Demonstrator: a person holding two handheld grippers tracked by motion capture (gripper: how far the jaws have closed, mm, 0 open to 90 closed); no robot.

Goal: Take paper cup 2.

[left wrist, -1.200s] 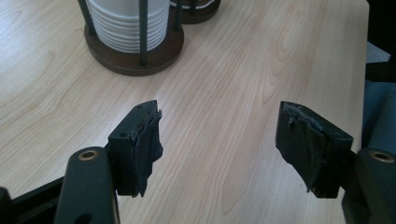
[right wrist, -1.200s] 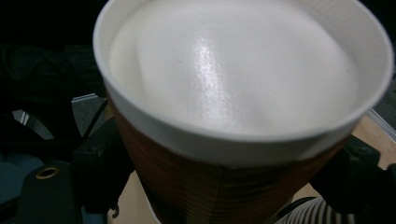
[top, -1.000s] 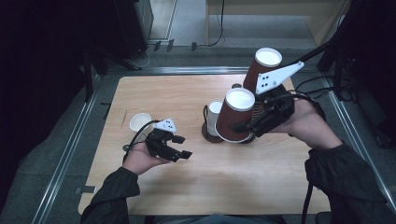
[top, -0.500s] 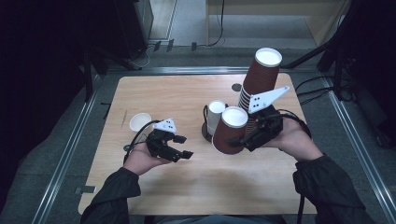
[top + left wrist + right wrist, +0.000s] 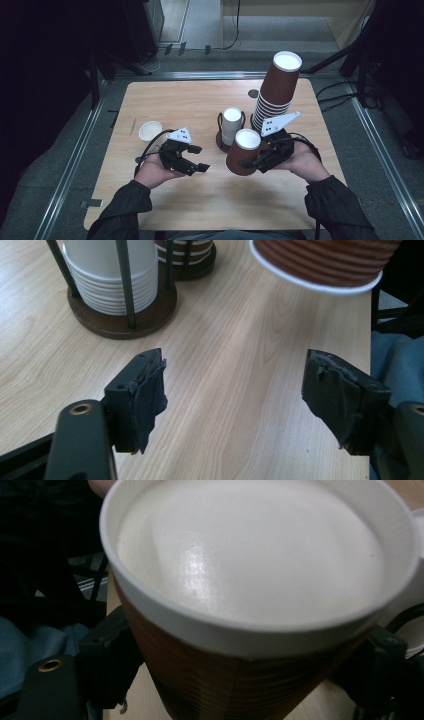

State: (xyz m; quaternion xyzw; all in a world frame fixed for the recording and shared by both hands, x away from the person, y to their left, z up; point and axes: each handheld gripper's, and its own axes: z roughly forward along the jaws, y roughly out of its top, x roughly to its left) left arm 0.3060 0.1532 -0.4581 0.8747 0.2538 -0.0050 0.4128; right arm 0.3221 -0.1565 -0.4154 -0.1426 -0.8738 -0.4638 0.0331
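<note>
While the brown cup (image 5: 243, 159) hangs tilted above the near middle of the surface (image 5: 165, 105), clamped across its ribbed wall by the right hand-held gripper (image 5: 256, 163), the cup is best levelled upright before it goes down, clear of the holder of white cups (image 5: 231, 128) just beyond it, with the squeeze kept light so the paper wall does not buckle. The left hand-held gripper (image 5: 235, 390), at the near left, has just been opening its jaws; they stand apart with nothing between them
</note>
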